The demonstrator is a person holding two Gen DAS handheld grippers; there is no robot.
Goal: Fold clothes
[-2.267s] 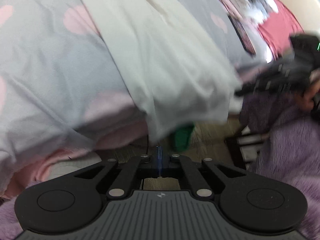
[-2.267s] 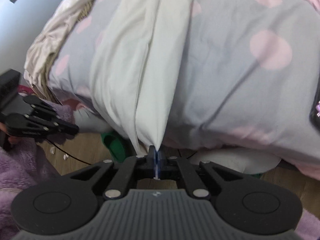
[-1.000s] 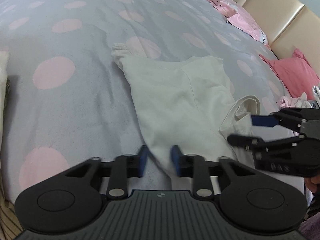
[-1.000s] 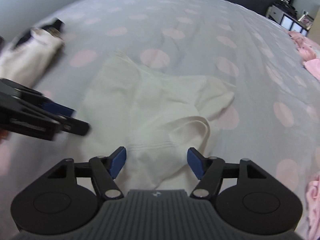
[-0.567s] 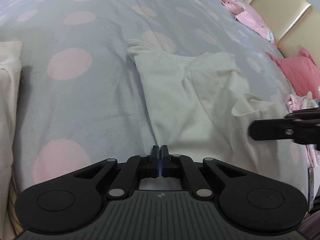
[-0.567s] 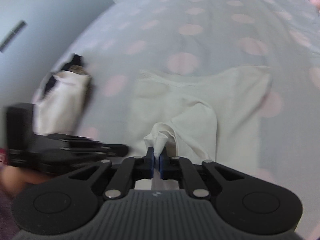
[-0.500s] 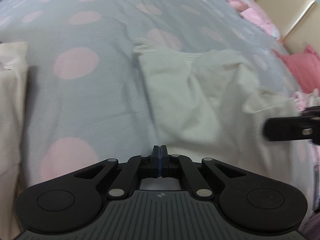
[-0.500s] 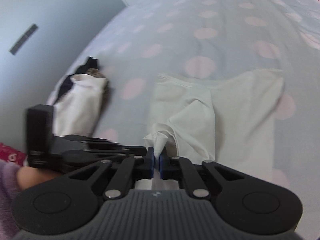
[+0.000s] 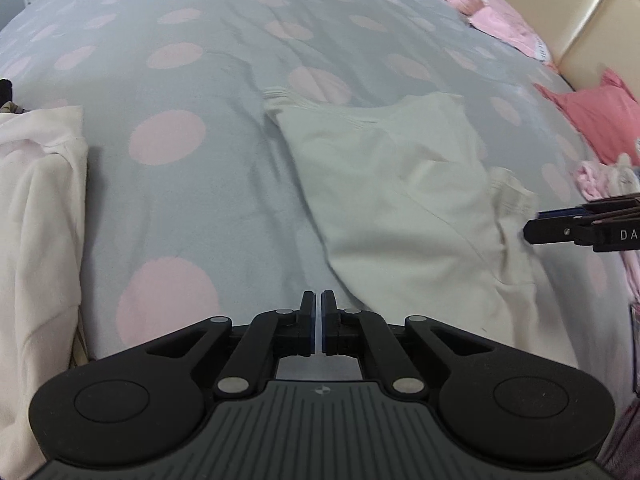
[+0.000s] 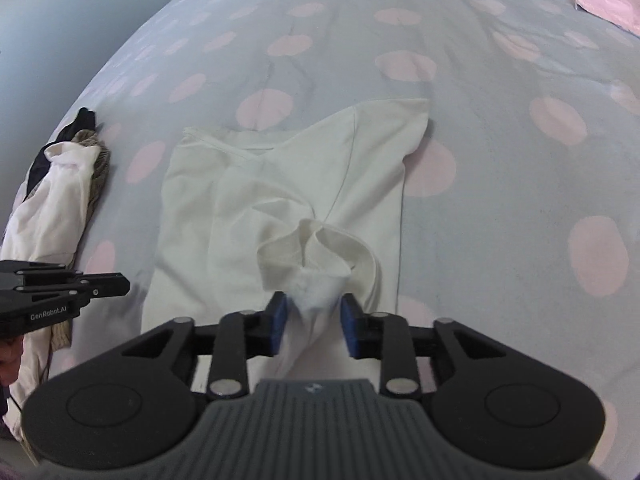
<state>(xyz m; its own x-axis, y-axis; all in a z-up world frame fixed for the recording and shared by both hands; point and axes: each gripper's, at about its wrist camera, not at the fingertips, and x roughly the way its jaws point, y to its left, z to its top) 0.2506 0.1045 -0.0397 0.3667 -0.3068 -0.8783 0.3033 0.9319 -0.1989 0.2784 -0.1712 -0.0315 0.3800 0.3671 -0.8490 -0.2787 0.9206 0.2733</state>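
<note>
Shirt (image 10: 280, 196), cream, lies partly spread on the grey pink-dotted bedspread (image 10: 500, 128), near the bed's front edge, one sleeve flat, the other edge bunched up. Step in hand, as I judge it: laying it out flat before the first fold, not yet folding.

Right gripper (image 10: 314, 320): jaws apart and just been opening, a rumpled bunch of shirt fabric sits between the blue pads (image 10: 277, 322), loose, not pinched. Reads as a release.

Left gripper (image 9: 316, 322): fingers together, nothing between them, hovering over bare bedspread just beside the shirt's left edge (image 9: 316, 216).

Next move calls for smoothing that bunched part flat, then grabbing an edge or sleeve with each gripper and bringing it across. Left needs to open first. Fabric is thin and floppy, so pinch only one layer or the fold drags.

Counts:
- shirt being worked: one
- grippers: two
- clothes pile at the left bed edge (image 10: 60, 200): one heap, white on top, dark and brown pieces under; number of pieces unclear
- pink clothes at the far right (image 9: 500, 28): several, can't count
- red cushion (image 9: 600, 116): one
</note>
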